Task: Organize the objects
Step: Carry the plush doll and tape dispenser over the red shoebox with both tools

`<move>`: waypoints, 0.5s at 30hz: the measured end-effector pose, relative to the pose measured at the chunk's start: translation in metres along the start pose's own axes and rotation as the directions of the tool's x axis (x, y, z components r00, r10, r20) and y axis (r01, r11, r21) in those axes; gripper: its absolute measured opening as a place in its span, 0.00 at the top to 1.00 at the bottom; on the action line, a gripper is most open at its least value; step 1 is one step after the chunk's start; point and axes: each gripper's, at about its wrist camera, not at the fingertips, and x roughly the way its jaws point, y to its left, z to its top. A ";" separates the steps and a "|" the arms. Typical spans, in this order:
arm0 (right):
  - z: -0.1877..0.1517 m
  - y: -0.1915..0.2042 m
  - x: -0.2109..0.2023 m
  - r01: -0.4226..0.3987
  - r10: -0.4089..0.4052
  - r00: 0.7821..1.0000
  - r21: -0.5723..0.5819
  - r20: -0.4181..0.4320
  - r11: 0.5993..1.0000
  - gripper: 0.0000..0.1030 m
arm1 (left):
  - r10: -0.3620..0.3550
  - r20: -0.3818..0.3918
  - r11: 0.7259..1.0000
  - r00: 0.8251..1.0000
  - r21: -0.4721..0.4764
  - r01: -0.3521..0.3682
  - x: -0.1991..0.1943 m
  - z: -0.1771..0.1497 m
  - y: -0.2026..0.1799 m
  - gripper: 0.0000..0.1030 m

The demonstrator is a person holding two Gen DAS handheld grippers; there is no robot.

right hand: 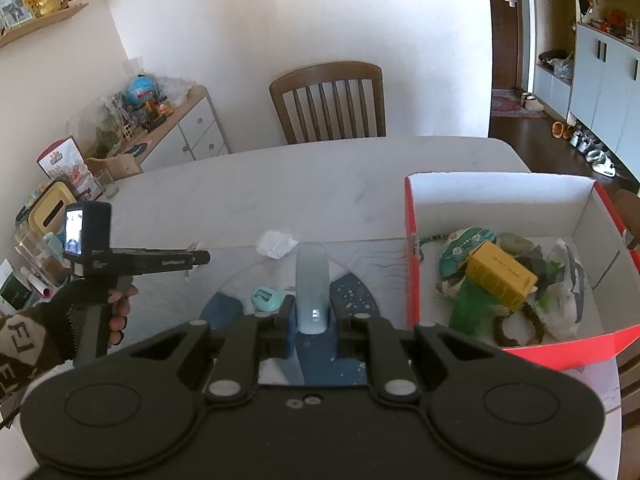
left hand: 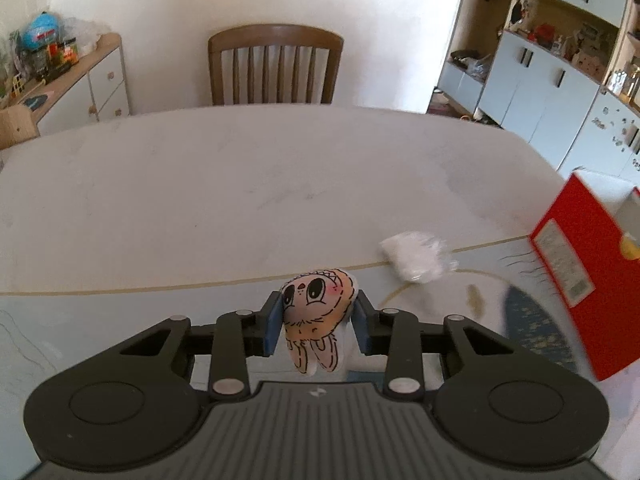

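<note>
My left gripper (left hand: 316, 322) is shut on a small peach cartoon figure (left hand: 316, 304) with big eyes, held above the table with its legs dangling. In the right wrist view the left gripper (right hand: 200, 257) shows side-on, in a dark-gloved hand (right hand: 86, 304). My right gripper (right hand: 313, 322) is shut on a pale, frosted oblong case (right hand: 313, 276) that points forward. The red box (right hand: 412, 264) with a white inside stands to the right and holds a yellow carton (right hand: 502, 278), green pieces, a bead bracelet and plastic bags. Its red wall (left hand: 580, 280) fills the right edge of the left wrist view.
A crumpled white packet (left hand: 416, 256) (right hand: 277, 243) lies at the far edge of the patterned mat (right hand: 224, 308). A small teal round thing (right hand: 266, 298) sits on the mat. A wooden chair (left hand: 276, 68) stands beyond the white table (left hand: 240, 184). A cluttered sideboard is at the left.
</note>
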 end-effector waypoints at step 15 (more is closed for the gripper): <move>0.004 -0.062 -0.025 -0.015 0.014 0.999 0.020 0.046 1.000 0.86 | -0.114 0.041 0.992 0.993 0.052 0.111 -0.065 0.032 -0.098 0.66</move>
